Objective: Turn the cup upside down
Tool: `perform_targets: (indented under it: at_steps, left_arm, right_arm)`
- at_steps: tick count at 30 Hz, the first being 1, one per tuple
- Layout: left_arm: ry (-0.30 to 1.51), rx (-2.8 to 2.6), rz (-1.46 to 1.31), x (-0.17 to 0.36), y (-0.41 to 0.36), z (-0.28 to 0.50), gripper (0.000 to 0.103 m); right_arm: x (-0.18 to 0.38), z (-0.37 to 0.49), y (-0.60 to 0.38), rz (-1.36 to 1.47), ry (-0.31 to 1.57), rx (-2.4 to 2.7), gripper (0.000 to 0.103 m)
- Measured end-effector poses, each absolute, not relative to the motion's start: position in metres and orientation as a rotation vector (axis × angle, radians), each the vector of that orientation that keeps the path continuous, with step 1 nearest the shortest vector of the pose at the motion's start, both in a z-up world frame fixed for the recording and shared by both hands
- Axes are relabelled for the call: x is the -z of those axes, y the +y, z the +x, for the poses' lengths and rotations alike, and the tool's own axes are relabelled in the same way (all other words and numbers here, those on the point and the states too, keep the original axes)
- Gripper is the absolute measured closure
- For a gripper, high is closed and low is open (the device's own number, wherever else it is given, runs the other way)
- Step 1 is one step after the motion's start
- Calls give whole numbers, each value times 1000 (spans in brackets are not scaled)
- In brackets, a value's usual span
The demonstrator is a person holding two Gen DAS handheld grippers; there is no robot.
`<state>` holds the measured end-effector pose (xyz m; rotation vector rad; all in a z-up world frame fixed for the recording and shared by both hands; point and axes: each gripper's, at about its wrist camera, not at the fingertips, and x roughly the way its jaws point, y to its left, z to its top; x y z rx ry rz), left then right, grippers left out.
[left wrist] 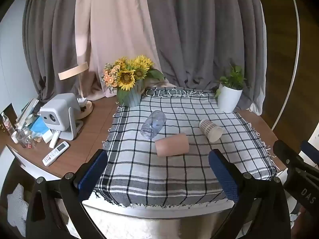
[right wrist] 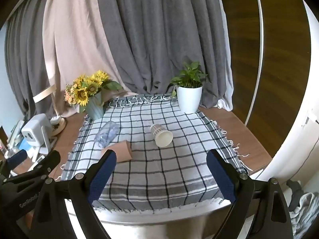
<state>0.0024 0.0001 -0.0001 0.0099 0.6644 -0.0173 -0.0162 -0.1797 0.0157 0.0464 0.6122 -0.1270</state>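
Note:
Three cups lie on their sides on a checked cloth (left wrist: 179, 179). A clear plastic cup (left wrist: 153, 127) (right wrist: 106, 133) is at the left. A pink cup (left wrist: 171, 145) (right wrist: 121, 151) is in the middle front. A patterned paper cup (left wrist: 211, 130) (right wrist: 161, 135) is at the right, its mouth towards me. My left gripper (left wrist: 159, 171) is open and empty, above the cloth's front edge, short of the pink cup. My right gripper (right wrist: 161, 171) is open and empty, short of the paper cup.
A sunflower vase (left wrist: 130, 83) stands at the cloth's back left and a white plant pot (left wrist: 229, 98) at the back right. A projector (left wrist: 59, 113), a lamp (left wrist: 77, 73), a remote (left wrist: 55, 153) and clutter fill the wooden table's left side. Curtains hang behind.

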Motion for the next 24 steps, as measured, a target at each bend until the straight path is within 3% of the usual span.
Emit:
perform_targets:
  at_steps: [24]
  left_arm:
    - [606,-15,-16,-6,6,-9,0]
  right_arm:
    - [-28,-22,-164,51,596,107,11]
